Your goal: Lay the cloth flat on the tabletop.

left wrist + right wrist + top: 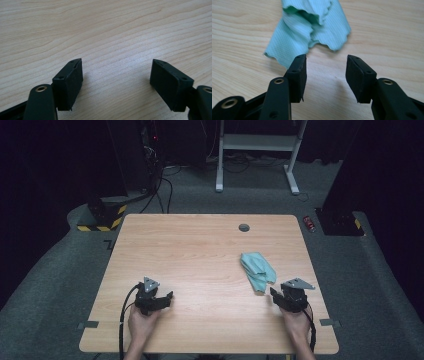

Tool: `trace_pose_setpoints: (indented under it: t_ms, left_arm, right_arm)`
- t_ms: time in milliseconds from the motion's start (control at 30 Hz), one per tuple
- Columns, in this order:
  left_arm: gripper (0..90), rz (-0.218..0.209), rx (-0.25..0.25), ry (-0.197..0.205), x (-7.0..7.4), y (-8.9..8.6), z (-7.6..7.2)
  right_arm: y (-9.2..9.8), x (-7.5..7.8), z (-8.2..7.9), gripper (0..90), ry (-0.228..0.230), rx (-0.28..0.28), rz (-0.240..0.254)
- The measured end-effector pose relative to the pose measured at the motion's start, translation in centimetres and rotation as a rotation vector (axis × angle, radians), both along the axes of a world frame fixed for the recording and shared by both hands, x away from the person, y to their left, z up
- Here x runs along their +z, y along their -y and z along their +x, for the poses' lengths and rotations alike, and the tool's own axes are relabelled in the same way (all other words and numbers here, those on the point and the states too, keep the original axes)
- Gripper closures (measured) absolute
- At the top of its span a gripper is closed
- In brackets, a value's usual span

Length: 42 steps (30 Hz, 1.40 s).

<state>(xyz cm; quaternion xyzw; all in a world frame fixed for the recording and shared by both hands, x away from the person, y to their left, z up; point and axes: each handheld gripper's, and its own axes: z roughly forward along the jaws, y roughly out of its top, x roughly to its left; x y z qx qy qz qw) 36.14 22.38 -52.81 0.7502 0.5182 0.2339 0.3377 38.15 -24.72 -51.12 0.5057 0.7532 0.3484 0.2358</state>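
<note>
Two hands low on table, right hand-held gripper [276, 295] beside cloth [258, 268]

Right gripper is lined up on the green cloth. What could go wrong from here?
1. The right gripper is open with bare table between its jaws; the cloth lies just ahead, so closing now would likely catch nothing.
2. The cloth is crumpled in folds, so a pinch at its ragged near edge may take one layer and drag it rather than lift it.
3. The left gripper sits far off, open over bare table, so it probably cannot steady the cloth.
</note>
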Motion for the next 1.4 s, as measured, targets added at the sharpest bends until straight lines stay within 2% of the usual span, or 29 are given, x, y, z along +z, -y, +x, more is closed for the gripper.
trace_pose_setpoints:
  t_ms: [33,167,233,333,533,733,867,1133,1267,1333,1400]
  left_arm:
    - [26.8,-0.001,-0.001,-0.001,0.0,0.0,0.0]
    - [26.9,-0.002,0.0,-0.001,0.0,0.0,0.0]
    - [26.9,-0.001,-0.002,-0.003,0.0,0.0,0.0]
    - [26.7,0.001,0.0,-0.002,0.0,0.0,0.0]
    - [26.8,-0.002,0.001,-0.002,0.0,0.0,0.0]
    - [27.0,-0.002,0.001,-0.002,0.0,0.0,0.0]
    - [27.0,-0.003,0.001,-0.002,0.0,0.0,0.0]
    - [27.0,-0.003,0.001,-0.002,0.0,0.0,0.0]
    - [27.0,-0.002,0.001,-0.002,0.0,0.0,0.0]
    - [27.1,-0.003,0.001,-0.001,0.0,0.0,0.0]
    - [27.4,-0.004,0.001,-0.003,0.0,-0.1,0.0]
  right_arm:
    - [-0.3,0.0,0.2,53.3,0.003,0.013,0.022]
    - [-1.1,0.3,0.5,53.9,0.006,0.042,0.026]
    - [-2.0,1.0,0.5,54.3,0.029,0.081,0.014]
    - [-2.6,1.6,0.8,54.9,0.04,0.109,0.018]
    - [-4.0,1.3,1.7,56.9,0.007,0.152,-0.003]
    - [-5.3,0.9,3.0,64.4,-0.013,0.194,-0.019]
    - [-6.2,0.9,3.9,66.9,-0.025,0.198,-0.021]
    - [-7.2,-0.1,5.3,72.9,-0.066,0.193,-0.076]
    - [-7.3,-0.2,5.6,79.8,-0.072,0.188,-0.1]
    - [-7.2,-0.2,5.7,88.4,-0.069,0.19,-0.103]
    - [-7.3,-0.2,5.7,89.4,-0.07,0.196,-0.107]
